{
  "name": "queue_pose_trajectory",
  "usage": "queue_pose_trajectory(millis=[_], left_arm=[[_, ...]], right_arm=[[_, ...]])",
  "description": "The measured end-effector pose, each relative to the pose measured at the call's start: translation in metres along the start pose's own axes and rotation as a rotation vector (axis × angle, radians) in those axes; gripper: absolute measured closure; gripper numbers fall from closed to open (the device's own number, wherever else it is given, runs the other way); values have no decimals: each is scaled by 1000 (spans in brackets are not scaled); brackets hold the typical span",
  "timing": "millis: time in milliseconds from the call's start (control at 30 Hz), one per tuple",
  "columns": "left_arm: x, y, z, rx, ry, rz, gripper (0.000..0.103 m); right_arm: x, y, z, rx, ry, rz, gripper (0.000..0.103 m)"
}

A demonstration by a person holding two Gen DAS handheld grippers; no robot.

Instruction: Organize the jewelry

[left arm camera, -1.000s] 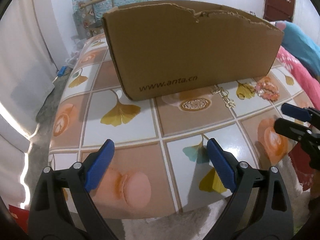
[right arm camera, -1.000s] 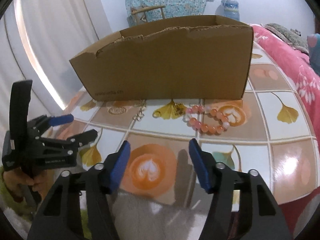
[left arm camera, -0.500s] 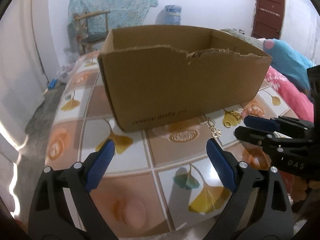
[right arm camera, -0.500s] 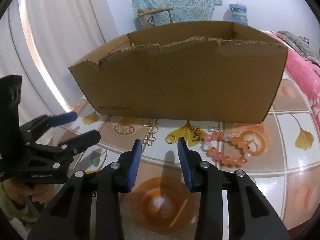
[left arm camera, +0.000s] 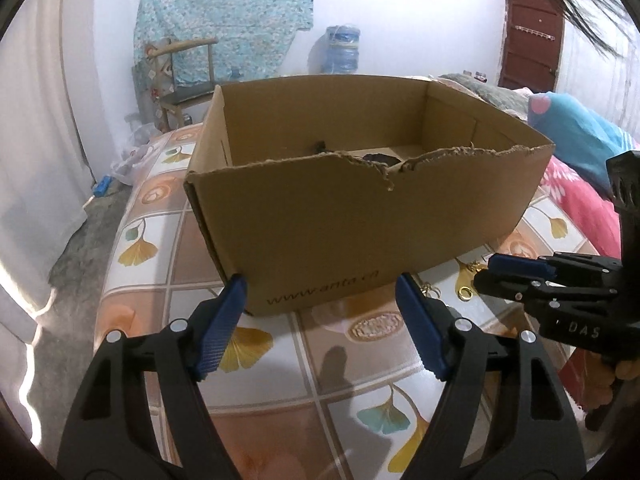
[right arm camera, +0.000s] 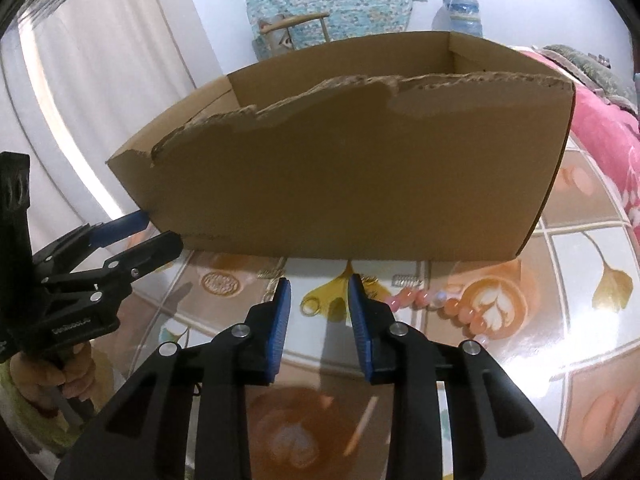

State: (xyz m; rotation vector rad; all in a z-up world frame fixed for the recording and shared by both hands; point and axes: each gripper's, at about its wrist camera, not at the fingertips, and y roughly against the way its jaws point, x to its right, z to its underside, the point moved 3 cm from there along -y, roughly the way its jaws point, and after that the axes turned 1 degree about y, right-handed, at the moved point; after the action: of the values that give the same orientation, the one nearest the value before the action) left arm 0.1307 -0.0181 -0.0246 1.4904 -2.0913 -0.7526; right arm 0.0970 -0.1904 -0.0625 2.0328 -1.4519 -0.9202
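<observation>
Your right gripper [right arm camera: 318, 292], jaws parted narrowly, hangs over the gold ring [right arm camera: 312, 305] by the cardboard box [right arm camera: 360, 176], left gripper [left arm camera: 320, 300] wide open; thin jewelry may slip flat pads.

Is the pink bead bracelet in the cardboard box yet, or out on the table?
Out. The bracelet lies on the tiled tabletop before the box's front wall, right of the right claw.

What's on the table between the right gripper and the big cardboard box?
In the right wrist view, a gold ring lies between the right gripper and the cardboard box.
</observation>
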Motion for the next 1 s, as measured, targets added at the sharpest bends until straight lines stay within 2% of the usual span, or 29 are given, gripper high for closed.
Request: queue_pose_trajectory(millis=[367,700,1000], left_arm=[[-6,-2,-6,-8,10,1,30],[-2,-4,-5,-32,-35,3,30],[37,-2,4,-80,-65,193,30]], right_arm=[[7,4,-19,61,4,18,74],[6,5,-17,19,-3,15,74],[9,13,10,-67,-16,3,74]])
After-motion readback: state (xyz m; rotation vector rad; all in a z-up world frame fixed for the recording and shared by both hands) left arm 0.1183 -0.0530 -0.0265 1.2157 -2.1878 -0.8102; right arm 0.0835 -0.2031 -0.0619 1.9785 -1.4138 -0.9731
